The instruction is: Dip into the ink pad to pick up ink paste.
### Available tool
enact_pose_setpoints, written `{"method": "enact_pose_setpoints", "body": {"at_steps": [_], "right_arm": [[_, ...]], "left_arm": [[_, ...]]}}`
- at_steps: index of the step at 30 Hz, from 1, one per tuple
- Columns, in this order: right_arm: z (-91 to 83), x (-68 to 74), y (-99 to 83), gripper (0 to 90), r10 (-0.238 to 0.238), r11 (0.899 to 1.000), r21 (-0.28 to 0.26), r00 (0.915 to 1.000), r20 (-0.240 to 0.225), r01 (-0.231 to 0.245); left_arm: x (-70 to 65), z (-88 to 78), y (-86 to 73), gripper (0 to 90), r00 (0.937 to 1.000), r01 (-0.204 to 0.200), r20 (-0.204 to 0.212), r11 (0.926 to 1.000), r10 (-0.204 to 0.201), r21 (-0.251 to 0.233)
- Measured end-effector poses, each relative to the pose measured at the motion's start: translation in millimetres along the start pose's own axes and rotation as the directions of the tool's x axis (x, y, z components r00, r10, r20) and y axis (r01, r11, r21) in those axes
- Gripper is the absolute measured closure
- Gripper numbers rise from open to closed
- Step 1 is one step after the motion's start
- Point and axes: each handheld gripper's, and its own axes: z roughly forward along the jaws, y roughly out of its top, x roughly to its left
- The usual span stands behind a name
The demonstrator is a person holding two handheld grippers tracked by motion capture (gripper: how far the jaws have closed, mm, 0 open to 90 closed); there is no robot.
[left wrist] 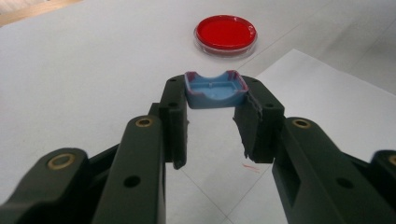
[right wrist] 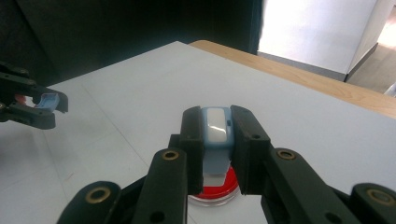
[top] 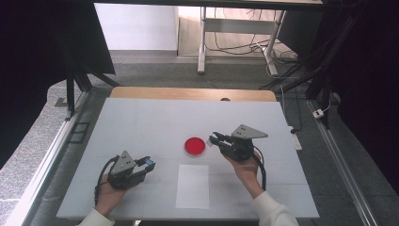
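We clamp a small blue plastic cap (left wrist: 215,89) in the left gripper (top: 149,163), freeing the right gripper's (top: 212,139) clenched blue-white stamp body (right wrist: 216,130) over the red-filled round dish (top: 194,146) for inking.

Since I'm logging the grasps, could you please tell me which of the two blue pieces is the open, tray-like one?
It is the blue piece in the left claw, hollow with a raised rim; the blue piece in the right claw is closed with a white top.

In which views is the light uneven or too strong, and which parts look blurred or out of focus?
High view: evenly lit white table, dark curtains at both sides, slightly soft overall. Left gripper view: bright and even; red dish sharp, nearest black parts soft. Right gripper view: overexposed wall at top right, dark background at left; glare on the white-topped blue piece in the right gripper; red dish below blurred.
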Motion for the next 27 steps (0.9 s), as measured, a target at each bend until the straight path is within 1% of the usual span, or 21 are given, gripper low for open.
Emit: {"method": "enact_pose_setpoints", "body": {"at_steps": [5,13,27], "right_arm": [[6.7,-1.3,1.3,74.7,-0.016,1.000,0.009,0.9999,0.001,0.016],[16.5,-5.0,2.0,74.7,-0.011,1.000,0.015,0.9999,-0.006,0.011],[36.8,-4.9,-0.4,74.6,0.000,0.999,0.036,0.9998,-0.019,0.000]], "left_arm": [[-0.1,0.4,-0.3,64.7,1.0000,-0.002,0.003,1.0000,0.002,0.001],[0.1,1.5,-0.4,64.7,1.0000,-0.006,0.004,1.0000,0.006,0.006],[0.9,1.4,-1.0,64.7,1.0000,-0.005,0.003,1.0000,0.005,0.008]]}}
